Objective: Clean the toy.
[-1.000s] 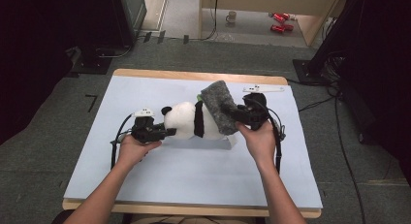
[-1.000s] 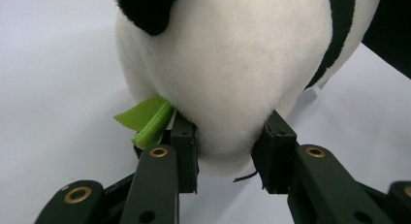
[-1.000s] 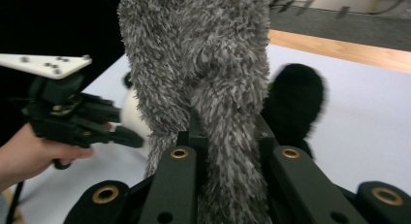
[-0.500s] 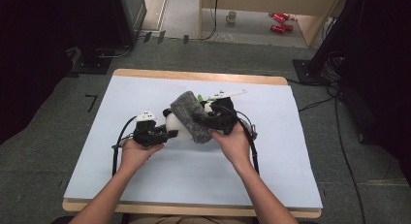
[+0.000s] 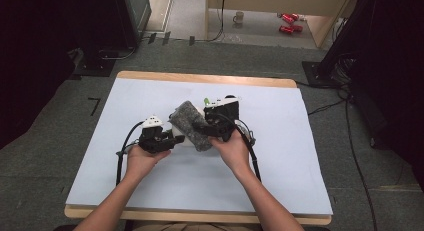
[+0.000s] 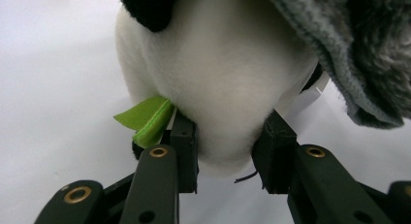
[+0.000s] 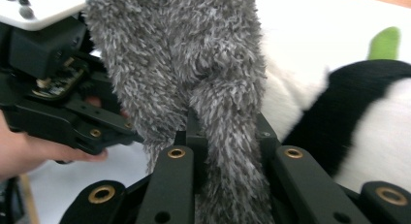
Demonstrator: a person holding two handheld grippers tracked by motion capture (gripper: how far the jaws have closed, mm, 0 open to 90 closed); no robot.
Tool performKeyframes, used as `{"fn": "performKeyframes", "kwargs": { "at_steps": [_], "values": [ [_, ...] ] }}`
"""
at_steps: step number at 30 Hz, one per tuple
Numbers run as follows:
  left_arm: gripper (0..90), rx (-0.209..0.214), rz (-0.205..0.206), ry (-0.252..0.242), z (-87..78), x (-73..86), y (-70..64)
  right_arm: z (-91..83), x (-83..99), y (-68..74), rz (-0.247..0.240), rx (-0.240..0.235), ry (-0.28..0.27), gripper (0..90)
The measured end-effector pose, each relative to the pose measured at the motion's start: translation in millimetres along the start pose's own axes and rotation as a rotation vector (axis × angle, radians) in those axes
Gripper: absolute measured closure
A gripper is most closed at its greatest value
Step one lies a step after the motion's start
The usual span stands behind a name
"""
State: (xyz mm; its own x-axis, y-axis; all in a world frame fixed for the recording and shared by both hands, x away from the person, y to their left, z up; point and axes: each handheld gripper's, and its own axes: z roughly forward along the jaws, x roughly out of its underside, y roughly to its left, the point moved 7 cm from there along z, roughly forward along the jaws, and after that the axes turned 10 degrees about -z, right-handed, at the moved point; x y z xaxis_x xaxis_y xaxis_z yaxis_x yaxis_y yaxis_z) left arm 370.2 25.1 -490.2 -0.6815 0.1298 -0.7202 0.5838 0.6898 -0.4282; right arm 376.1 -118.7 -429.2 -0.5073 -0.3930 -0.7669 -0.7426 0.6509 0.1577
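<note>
A black-and-white panda plush (image 6: pixel 228 78) lies on the white table cover (image 5: pixel 300 156), and my left gripper (image 6: pixel 228 136) is shut on its white end beside a green tag (image 6: pixel 148 118). In the high view the left gripper (image 5: pixel 174 139) sits at the plush's left end. A grey fuzzy cloth (image 5: pixel 192 123) is draped over the plush and hides most of it. My right gripper (image 7: pixel 228 136) is shut on that grey cloth (image 7: pixel 203 64), with the panda's black and white body (image 7: pixel 358 117) just to the right. From above, the right gripper (image 5: pixel 202 128) is over the plush's middle.
The table's wooden edge (image 5: pixel 200 78) runs along the far side. Beyond it on the floor are a mug (image 5: pixel 240 16) and red objects (image 5: pixel 287 22). Black cables (image 5: pixel 122 151) trail from both grippers. The left gripper's body (image 7: pixel 53 88) is close beside the cloth.
My right gripper has carried the grey cloth leftward over the panda, toward the left gripper. The plush is now mostly covered. The left gripper has stayed in place.
</note>
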Motion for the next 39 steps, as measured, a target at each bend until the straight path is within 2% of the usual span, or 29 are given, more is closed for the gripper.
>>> {"fn": "performKeyframes", "kwargs": {
  "at_steps": [3,6,9,12,17,19,22,28,30,35,39],
  "values": [
    [66.3,-0.001,-0.012,0.007,0.2,-0.8,2.3,-2.7,2.5,-7.1,-0.010,0.038,0.014,77.4],
    [66.3,0.002,-0.002,0.013,0.0,-2.0,3.5,-9.5,5.6,-18.0,-0.005,0.069,0.022,78.1],
    [66.3,0.006,0.007,0.020,0.0,-3.5,4.4,-19.0,6.6,-27.1,0.024,0.080,0.011,78.6],
    [66.3,0.016,-0.001,0.027,0.2,-4.8,6.8,-29.4,6.7,-35.0,0.034,0.107,-0.004,78.6],
    [66.2,0.028,-0.001,0.034,1.1,-7.3,10.3,-46.9,10.7,-52.5,0.084,0.138,-0.035,78.5],
    [66.2,0.015,0.022,0.039,1.6,-8.3,11.8,-52.7,13.4,-59.0,0.103,0.150,-0.044,78.5],
    [66.2,0.017,0.023,0.048,2.0,-9.8,12.8,-58.9,17.5,-67.0,0.125,0.166,-0.053,78.4],
    [66.2,0.031,0.019,0.055,3.1,-12.3,15.8,-67.1,25.6,-80.6,0.163,0.197,-0.071,78.3],
    [66.2,0.028,0.026,0.057,3.5,-12.6,16.8,-68.4,29.1,-84.3,0.178,0.194,-0.080,78.3],
    [66.3,0.027,0.025,0.060,4.3,-13.0,19.0,-71.5,37.8,-95.1,0.202,0.230,-0.069,78.5],
    [66.8,0.040,0.029,0.060,4.4,-13.1,20.1,-69.3,46.8,-102.5,0.235,0.218,-0.067,78.5]
  ]
}}
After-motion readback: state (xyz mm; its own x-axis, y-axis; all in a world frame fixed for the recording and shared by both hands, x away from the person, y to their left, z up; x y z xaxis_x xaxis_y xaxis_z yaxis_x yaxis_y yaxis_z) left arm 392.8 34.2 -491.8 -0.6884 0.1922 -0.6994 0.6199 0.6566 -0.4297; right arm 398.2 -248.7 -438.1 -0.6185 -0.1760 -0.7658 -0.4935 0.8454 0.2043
